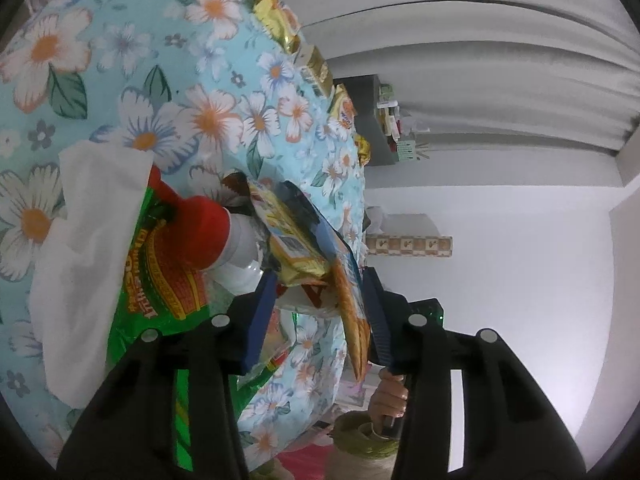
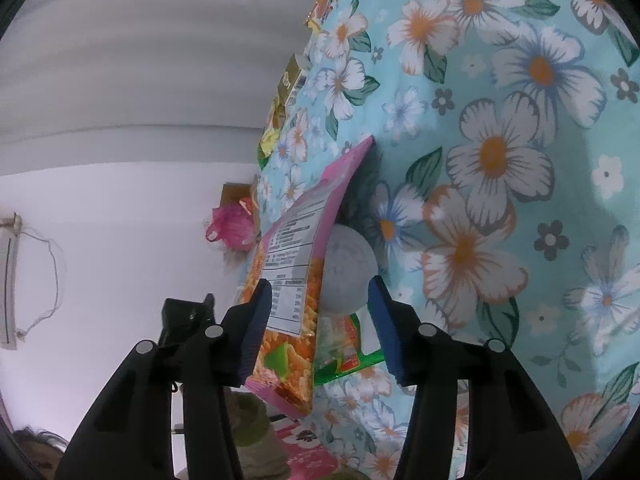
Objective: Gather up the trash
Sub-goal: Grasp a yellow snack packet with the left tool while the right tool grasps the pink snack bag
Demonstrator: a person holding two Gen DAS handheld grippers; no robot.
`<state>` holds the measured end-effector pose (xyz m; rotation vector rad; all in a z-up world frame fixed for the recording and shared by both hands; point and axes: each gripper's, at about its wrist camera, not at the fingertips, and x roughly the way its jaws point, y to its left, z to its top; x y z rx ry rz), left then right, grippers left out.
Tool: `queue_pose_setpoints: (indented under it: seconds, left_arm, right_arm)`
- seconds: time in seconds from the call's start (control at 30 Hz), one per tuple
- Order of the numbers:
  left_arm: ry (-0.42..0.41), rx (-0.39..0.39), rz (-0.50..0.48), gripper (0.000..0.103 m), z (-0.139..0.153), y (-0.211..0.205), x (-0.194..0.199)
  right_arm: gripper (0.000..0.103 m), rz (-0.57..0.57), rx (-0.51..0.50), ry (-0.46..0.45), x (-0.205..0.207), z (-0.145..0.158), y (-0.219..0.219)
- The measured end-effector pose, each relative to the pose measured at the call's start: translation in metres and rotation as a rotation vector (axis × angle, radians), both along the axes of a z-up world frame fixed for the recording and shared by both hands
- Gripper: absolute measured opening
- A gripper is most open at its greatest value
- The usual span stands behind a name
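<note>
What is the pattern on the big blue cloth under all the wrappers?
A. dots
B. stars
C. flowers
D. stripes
C: the light blue cloth is printed all over with big white and orange flowers with green leaves, plain to see in both wrist views.

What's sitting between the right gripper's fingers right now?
In the right wrist view, the pink snack bag and a grey ball lie between the right gripper's fingers.
</note>
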<state>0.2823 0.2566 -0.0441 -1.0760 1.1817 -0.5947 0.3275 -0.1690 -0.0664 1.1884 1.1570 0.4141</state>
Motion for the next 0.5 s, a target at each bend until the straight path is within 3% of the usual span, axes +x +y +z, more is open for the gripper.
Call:
queue_pose_setpoints:
  seconds: [0.4,0.5]
  left_arm:
    - [0.075,-0.038,0.005,0.034,-0.019,-0.001,0.001]
    - [0.071,-0.039,0.014,0.028,-0.019,-0.001,0.002]
  right_arm:
    - [0.045,0.007,0.078,0.010,0.000,-0.009,0.002]
    - [0.043,0.007,0.101,0.010,0.001,-0.011,0.003]
